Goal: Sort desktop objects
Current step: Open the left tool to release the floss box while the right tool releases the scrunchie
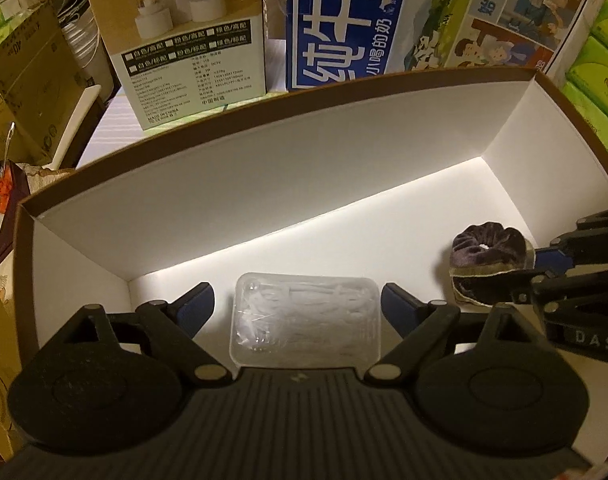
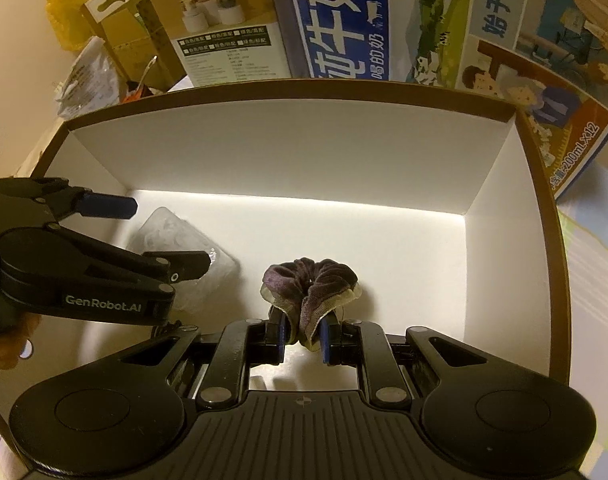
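Note:
A large open box (image 1: 264, 184) with white walls and a brown rim holds both objects. On its floor lies a clear plastic case (image 1: 305, 320) between the fingers of my left gripper (image 1: 298, 300), which stands open with its blue pads beside the case and a gap on the left side. My right gripper (image 2: 304, 330) is shut on a purple velvet scrunchie (image 2: 309, 276) that rests low over the box floor (image 2: 383, 248). From the right wrist view, the left gripper (image 2: 162, 236) reaches in from the left over the case (image 2: 196, 292). The scrunchie (image 1: 487, 244) sits to the right of the case.
Behind the box stand a blue milk carton (image 1: 335, 24) and a brown product box (image 1: 184, 40). Green tissue packs (image 1: 599, 80) are stacked at the right. Cardboard boxes (image 1: 28, 80) and clutter crowd the left. A hand (image 2: 12, 344) holds the left gripper.

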Demonstrator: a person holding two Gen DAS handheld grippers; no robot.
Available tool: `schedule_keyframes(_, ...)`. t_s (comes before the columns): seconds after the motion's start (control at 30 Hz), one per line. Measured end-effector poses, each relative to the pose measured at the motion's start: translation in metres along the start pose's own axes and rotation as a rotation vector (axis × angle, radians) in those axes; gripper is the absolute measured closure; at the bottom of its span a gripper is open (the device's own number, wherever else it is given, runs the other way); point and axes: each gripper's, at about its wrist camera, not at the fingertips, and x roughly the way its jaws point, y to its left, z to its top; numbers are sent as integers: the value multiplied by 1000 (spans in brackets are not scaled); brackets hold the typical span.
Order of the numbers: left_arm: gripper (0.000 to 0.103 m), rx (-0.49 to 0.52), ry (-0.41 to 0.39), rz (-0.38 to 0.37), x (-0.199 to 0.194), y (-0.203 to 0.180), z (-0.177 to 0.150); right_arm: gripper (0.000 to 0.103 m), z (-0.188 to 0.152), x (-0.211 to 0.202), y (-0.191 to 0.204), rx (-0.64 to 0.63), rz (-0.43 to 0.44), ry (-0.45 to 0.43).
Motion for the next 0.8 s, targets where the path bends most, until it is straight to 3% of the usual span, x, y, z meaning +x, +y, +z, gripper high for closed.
schedule_keyframes(0.07,15,4,-4,9,-2,0,-1,86,-1,0,1,-16,11,-3)
schedule_keyframes(0.13,14,4,-5,7,-4,0,-1,54,-2,-2,4,-30,-11,-19)
schedule_keyframes(0.17,14,3,-6,4,-5,1,-2,20,-4,-5,6,-37,-32,-39)
schedule_keyframes(0.2,13,1,-5,5,-6,1,-3,8,-6,-8,7,-51,-36,-64)
schedule_keyframes(0.47,8,33,-10,53,-16,-1,-11,2,-18,-25,10,-109,-9,-47)
schedule_keyframes(0.8,7,64,-46,77,-48,-9,-25,2,-32,-49,16,-100,-8,-66)
